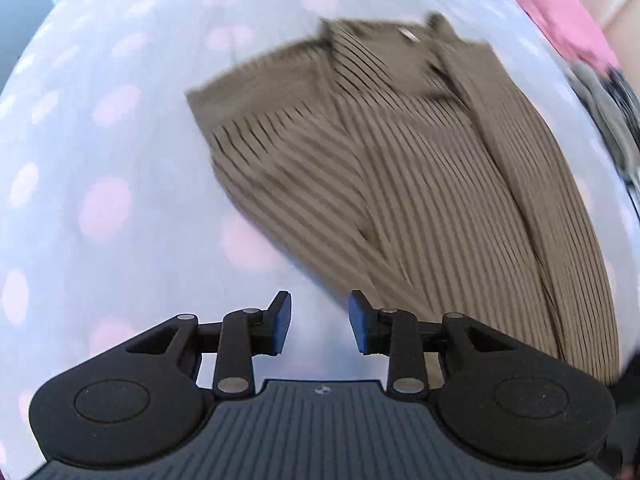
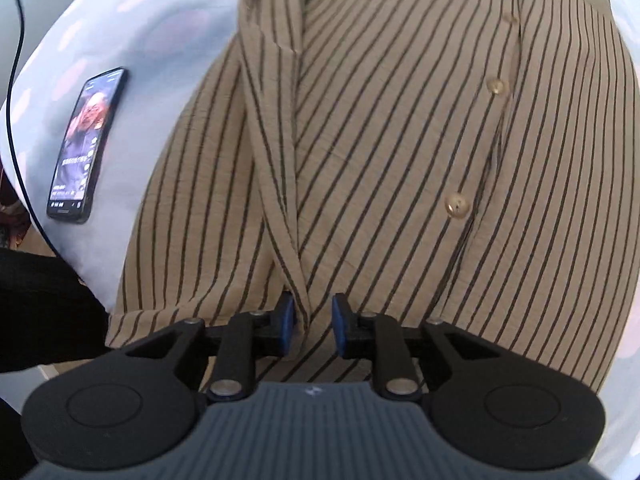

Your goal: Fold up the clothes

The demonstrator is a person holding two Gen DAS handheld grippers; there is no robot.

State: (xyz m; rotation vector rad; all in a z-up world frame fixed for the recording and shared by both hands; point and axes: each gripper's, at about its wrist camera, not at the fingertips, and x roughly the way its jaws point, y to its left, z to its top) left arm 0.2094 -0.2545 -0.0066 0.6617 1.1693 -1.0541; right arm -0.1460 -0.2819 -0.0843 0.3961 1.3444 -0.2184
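My left claw (image 1: pixel 319 322) is released, its blue pads apart with nothing between them, hovering over the white cloth with pale pink dots (image 1: pixel 104 208) that covers the surface; whether that surface is a table or a bed I cannot tell. The tan shirt with dark stripes (image 1: pixel 400 184) lies spread on that cloth ahead and to the right of this claw, its edge just beside the right pad, though motion blur keeps me from saying whether they touch. A pink fabric (image 1: pixel 556 12) sits at the far right corner beyond the shirt. My right claw (image 2: pixel 313 330) is over the shirt (image 2: pixel 400 160) near its lower edge, pads parted, with a raised fold of the striped fabric running up between them; the left pad seems to touch the fold, but the claw is not clenched on it. Two pale buttons (image 2: pixel 457 205) show along the placket to the right. A phone (image 2: pixel 86 144) with its screen lit lies on the dotted cloth left of the shirt, well apart from it, and a thin black cable (image 2: pixel 14 80) runs along the far left edge.
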